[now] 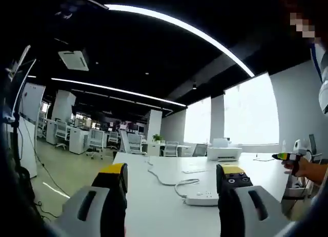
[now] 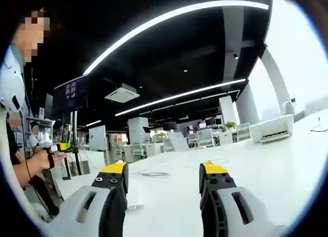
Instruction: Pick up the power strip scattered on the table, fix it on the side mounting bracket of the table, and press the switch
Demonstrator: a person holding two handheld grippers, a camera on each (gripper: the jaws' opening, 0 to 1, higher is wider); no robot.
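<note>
So nothing is grabbed yet. In the left gripper view, the left gripper (image 1: 171, 183) hangs over the white table (image 1: 154, 196) with its jaws spread wide and empty. Just right of centre, the power strip (image 1: 202, 199) lies flat on the tabletop, its cable (image 1: 171, 183) snaking off behind it, and a printer (image 1: 223, 151) sits further back. At the far right a person's hand (image 1: 297, 165) holds some tool. Over in the right gripper view, the right gripper (image 2: 163, 178) is also released, nothing between the jaws.

Probably best to come down square over the strip's body, not the cord, and clamp across the narrow side so it won't twist.
</note>
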